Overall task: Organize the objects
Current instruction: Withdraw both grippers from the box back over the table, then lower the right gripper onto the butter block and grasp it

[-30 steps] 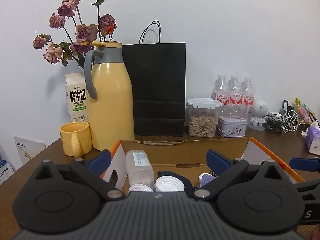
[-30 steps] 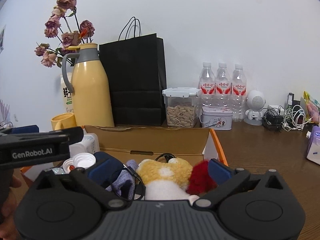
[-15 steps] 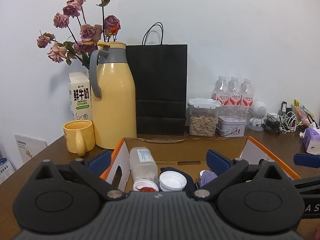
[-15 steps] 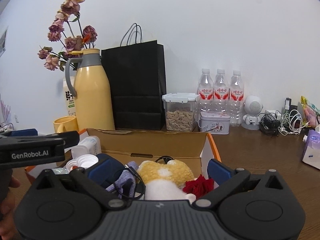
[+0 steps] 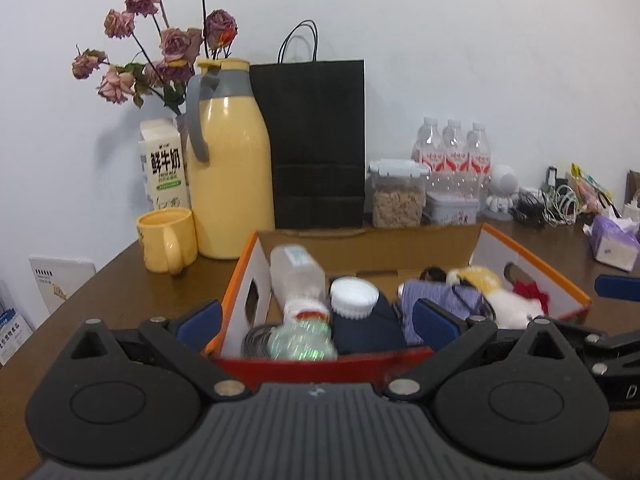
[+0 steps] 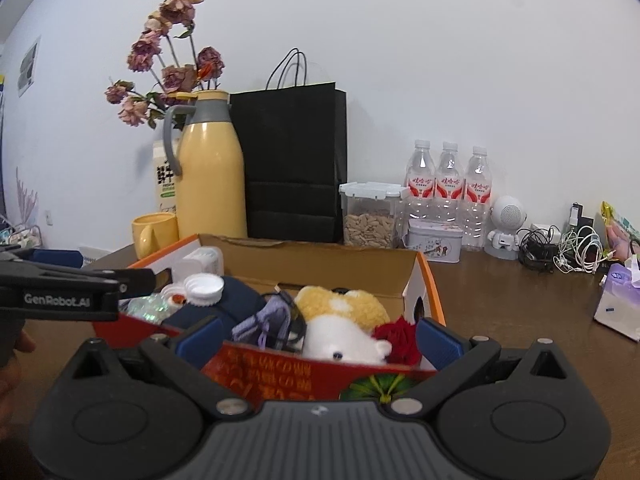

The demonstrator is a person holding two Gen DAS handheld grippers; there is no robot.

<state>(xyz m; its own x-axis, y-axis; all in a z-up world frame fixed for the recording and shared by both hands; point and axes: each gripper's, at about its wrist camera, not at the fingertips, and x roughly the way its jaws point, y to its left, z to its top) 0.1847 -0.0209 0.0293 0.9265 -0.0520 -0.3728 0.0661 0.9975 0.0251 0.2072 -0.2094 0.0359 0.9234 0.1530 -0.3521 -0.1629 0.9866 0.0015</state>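
Both grippers backed off and rose: the box's (image 5: 404,364) red front wall now shows in both views, hidden a second ago. Left gripper (image 5: 316,322) fingers released, empty. Box sits mid-bench, packed with bottles (image 5: 298,276) and plush (image 6: 344,320). Right gripper (image 6: 318,338) spread, empty. Looks like packing's done.

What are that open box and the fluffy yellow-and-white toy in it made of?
The box looks like cardboard: matte brown inside, with a printed red and orange outer skin. The toy seems to be plush fabric, from its fuzzy pile; its filling cannot be seen.
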